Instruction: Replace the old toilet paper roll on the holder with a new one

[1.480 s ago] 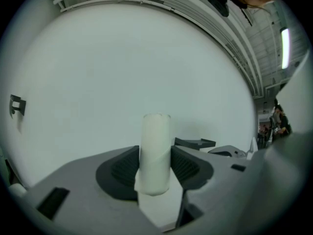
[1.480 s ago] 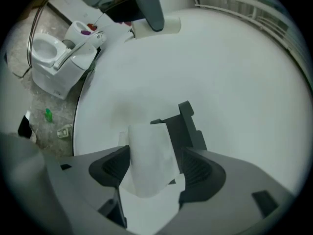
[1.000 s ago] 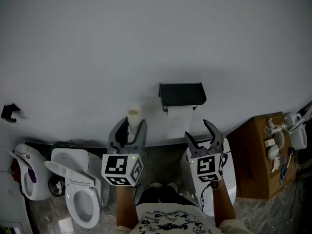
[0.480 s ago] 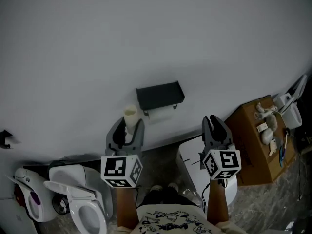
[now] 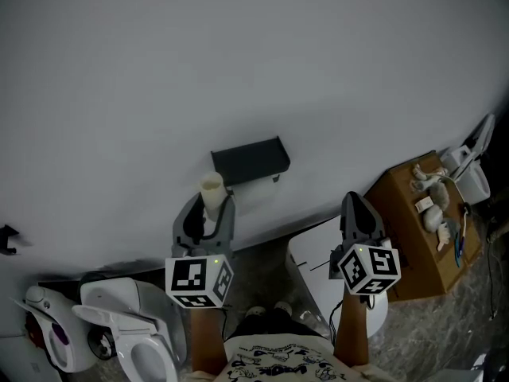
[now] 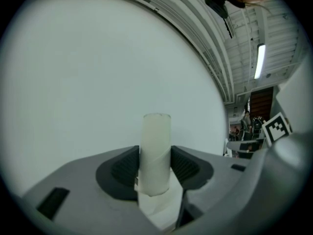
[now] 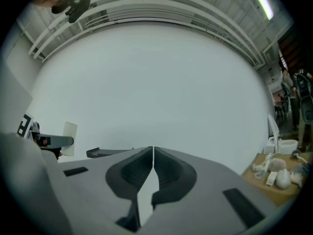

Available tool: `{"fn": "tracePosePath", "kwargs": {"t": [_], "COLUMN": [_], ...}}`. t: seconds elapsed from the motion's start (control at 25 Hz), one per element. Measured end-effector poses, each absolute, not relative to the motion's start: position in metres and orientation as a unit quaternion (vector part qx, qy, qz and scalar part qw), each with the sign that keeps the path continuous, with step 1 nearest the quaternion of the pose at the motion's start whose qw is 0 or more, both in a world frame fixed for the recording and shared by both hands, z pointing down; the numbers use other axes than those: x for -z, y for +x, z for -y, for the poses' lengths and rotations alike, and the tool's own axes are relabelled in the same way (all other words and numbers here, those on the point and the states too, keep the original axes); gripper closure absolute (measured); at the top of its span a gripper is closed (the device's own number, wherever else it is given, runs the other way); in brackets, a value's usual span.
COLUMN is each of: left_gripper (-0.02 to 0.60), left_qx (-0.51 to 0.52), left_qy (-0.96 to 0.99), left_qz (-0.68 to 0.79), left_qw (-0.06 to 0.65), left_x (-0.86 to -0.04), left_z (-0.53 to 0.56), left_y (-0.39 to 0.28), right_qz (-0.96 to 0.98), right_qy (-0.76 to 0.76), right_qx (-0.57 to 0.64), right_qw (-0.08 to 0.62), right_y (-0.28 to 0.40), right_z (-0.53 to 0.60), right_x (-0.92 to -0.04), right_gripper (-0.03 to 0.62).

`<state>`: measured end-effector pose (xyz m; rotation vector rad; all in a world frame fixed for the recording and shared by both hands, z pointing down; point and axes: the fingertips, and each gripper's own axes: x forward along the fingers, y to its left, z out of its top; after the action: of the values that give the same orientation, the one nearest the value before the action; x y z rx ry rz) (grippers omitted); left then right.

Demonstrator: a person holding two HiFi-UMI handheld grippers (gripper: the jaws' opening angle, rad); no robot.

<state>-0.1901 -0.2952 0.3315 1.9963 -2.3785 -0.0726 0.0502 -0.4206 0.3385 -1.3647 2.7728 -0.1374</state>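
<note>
An empty pale cardboard tube (image 5: 211, 192) stands upright between the jaws of my left gripper (image 5: 208, 212), which is shut on it. The left gripper view shows the tube (image 6: 156, 148) pinched at its lower half. On the wall just right of it hangs the black holder (image 5: 248, 158) with a white paper roll (image 5: 259, 188) under its lid. My right gripper (image 5: 355, 203) is held off to the right of the holder. Its jaws are closing and meet at the tips (image 7: 153, 152), with nothing between them. That view also shows the holder (image 7: 108, 152) far left.
A white toilet (image 5: 119, 329) with its seat up stands at lower left, with a white appliance (image 5: 49, 339) beside it. A white lidded bin (image 5: 318, 265) sits below the right gripper. A brown cardboard box (image 5: 413, 229) with small items on top stands at the right.
The right gripper's jaws have gone from wide open to shut, and it has rolled and drawn away to the right of the holder. The left gripper still holds the tube.
</note>
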Motion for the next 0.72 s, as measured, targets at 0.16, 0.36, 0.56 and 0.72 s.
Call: {"fn": "tracePosePath", "kwargs": {"t": [0.16, 0.36, 0.56, 0.72], "left_gripper": [0.382, 0.382, 0.382, 0.382], "left_qx": [0.023, 0.024, 0.022, 0.022], "left_qy": [0.643, 0.641, 0.640, 0.639], "left_qz": [0.765, 0.767, 0.768, 0.769], "left_qw": [0.014, 0.014, 0.012, 0.011], "left_x": [-0.3293, -0.3282, -0.3291, -0.3280], "left_z": [0.2965, 0.2975, 0.2973, 0.2966], "left_y": [-0.1874, -0.1876, -0.1867, -0.1843], "right_qz": [-0.894, -0.895, -0.896, -0.899], "right_qy": [-0.446, -0.444, -0.441, -0.436], "right_qx": [0.038, 0.040, 0.041, 0.043], "right_qw": [0.021, 0.018, 0.017, 0.017], "right_y": [0.0528, 0.0531, 0.0525, 0.0527], "right_z": [0.4207, 0.4214, 0.4211, 0.4208], "right_x": [-0.3376, -0.3382, -0.3393, -0.3389], "right_gripper": [0.571, 0.572, 0.574, 0.574]}}
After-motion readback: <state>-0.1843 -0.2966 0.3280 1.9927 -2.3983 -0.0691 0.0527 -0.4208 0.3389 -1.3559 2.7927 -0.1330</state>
